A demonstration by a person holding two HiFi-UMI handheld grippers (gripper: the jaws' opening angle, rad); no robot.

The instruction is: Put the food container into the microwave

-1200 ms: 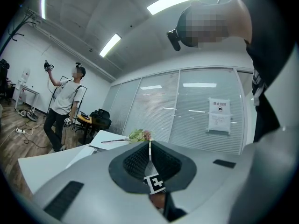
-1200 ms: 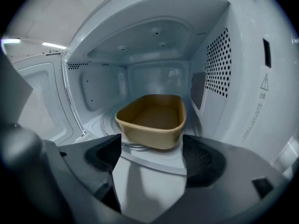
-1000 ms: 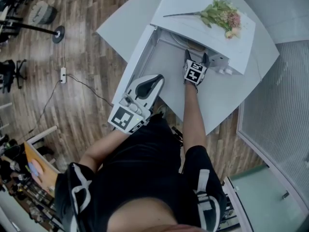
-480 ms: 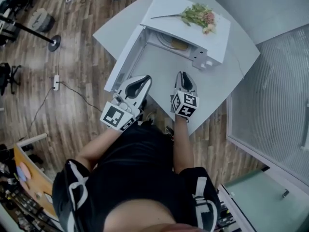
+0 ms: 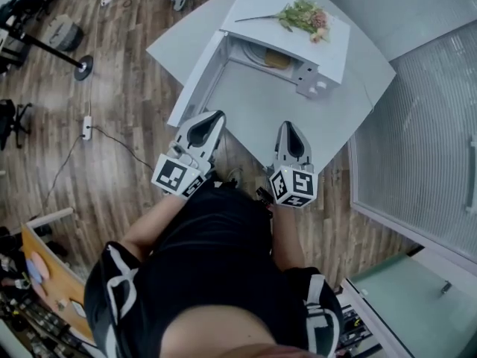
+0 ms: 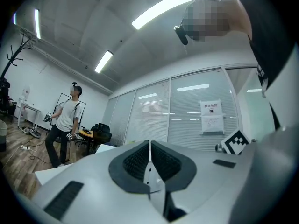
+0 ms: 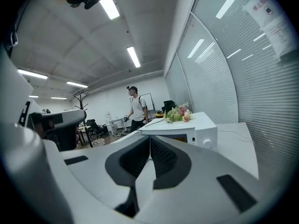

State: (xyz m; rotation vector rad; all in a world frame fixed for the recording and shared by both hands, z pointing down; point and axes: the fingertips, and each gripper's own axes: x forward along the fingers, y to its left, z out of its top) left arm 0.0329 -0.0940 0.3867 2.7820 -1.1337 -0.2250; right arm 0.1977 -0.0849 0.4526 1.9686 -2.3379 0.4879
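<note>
white microwave (image 5: 328, 47), door open, at twelve o'clock on a pale grey table (image 5: 335, 118). a tan food container (image 5: 277, 60) sits inside it, half hidden. it probably handles light and stiff, and is best gripped by a side wall. at six o'clock, the left gripper (image 5: 212, 118) and right gripper (image 5: 289, 127) have their jaws pressed together, holding nothing.

White microwave (image 5: 329, 51), pale grey table (image 5: 337, 121), brown wood-grain floor (image 5: 123, 88), pink-and-green flowers (image 5: 304, 17).

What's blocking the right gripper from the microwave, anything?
Nothing visible does. The microwave has its door open wide at the left, and only table lies between the right gripper and the opening.
</note>
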